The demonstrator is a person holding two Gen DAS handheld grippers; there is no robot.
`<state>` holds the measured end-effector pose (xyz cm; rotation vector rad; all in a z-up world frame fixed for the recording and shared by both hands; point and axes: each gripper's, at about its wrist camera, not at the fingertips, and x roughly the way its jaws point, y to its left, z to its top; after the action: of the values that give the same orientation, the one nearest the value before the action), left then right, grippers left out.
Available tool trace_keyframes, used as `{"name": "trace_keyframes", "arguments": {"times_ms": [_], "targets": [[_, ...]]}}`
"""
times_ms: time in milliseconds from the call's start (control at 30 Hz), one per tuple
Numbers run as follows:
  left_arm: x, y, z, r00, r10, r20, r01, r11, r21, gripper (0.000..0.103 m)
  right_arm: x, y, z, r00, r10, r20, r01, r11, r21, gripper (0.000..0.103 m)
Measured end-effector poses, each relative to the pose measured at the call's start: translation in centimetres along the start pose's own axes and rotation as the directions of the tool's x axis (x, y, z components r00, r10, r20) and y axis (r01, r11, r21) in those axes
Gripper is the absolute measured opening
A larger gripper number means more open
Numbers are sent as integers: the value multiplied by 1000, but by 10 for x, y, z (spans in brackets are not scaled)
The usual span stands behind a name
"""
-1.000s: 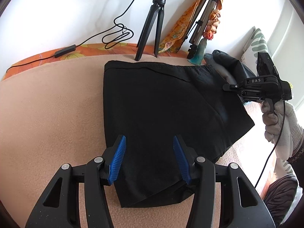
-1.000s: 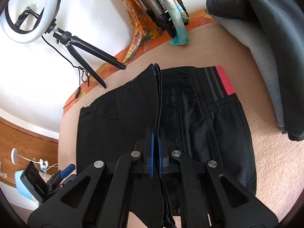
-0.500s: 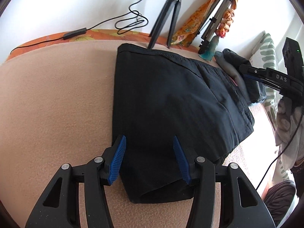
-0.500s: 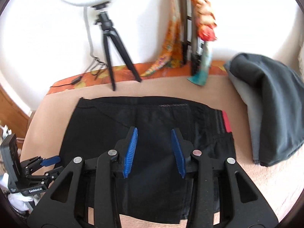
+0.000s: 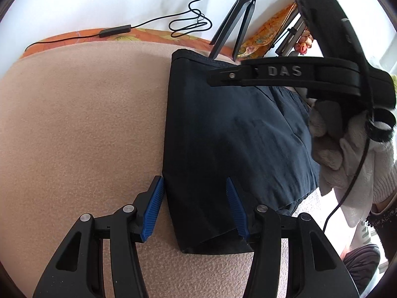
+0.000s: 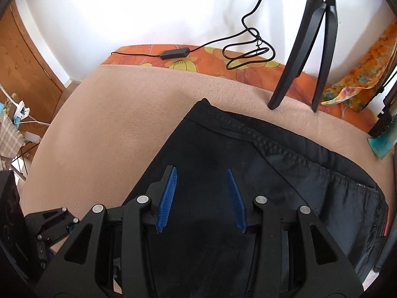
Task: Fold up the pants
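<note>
I am hovering over a beige blanket (image 5: pixel 82 124); my left gripper (image 5: pixel 194 203) is straddling the folded pants' (image 5: pixel 233 144) edge, half-wide, gripping nothing, bare blanket lying beyond my left finger; my right gripper (image 6: pixel 202 196) is gaping empty over the cloth.

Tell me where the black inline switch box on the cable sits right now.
The switch box lies on the orange flowered sheet at the far edge of the bed by the white wall, left of the coiled cable and the tripod, beyond the pants.

You get bright daylight, a blown-out white wall (image 6: pixel 148 12), sharp centres, and fisheye bending with dark corners.
</note>
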<state>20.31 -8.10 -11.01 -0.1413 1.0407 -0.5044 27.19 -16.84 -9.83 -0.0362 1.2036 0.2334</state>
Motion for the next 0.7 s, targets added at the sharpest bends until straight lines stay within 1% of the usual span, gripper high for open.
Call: {"name": "trace_keyframes", "arguments": {"times_ms": [133, 200, 333, 400, 433, 500, 567, 600, 633, 700], "targets": [[-1, 3, 0, 1000, -23, -1, 23, 1000, -19, 50, 24, -3, 11, 999, -27, -45, 28, 999, 26, 44], [-1, 4, 0, 999, -35, -3, 35, 999, -22, 50, 34, -5, 15, 997, -25, -74, 28, 999, 46, 45], [1, 2, 1, 998, -64, -5, 64, 998, -24, 50, 42, -8, 21, 995, -17, -99, 26, 996, 82, 49], [1, 1, 0, 996, -92, -3, 92, 995, -26, 50, 41, -9, 26, 993, -4, -119, 18, 993, 119, 52], [1, 0, 0, 994, -107, 4, 107, 994, -29, 50, 40, -10, 28, 991, 15, -133, 5, 989, 146, 55], [-2, -2, 0, 990, -136, 27, 137, 990, -32, 50, 38, -8, 33, 984, 75, -160, -43, 979, 198, 57], [-5, -6, 0, 986, -161, 49, 162, 986, -28, 50, 36, -2, 38, 977, 108, -184, -67, 974, 216, 59], [-7, -8, 1, 983, -172, 60, 174, 984, -25, 50, 35, 2, 41, 975, 106, -197, -63, 975, 212, 63], [-9, -9, 1, 981, -183, 71, 185, 983, -22, 50, 35, 7, 44, 974, 90, -206, -48, 979, 200, 64], [-13, -13, 2, 976, -198, 90, 200, 980, -9, 50, 37, 13, 50, 972, 67, -225, -26, 984, 179, 64]]}}
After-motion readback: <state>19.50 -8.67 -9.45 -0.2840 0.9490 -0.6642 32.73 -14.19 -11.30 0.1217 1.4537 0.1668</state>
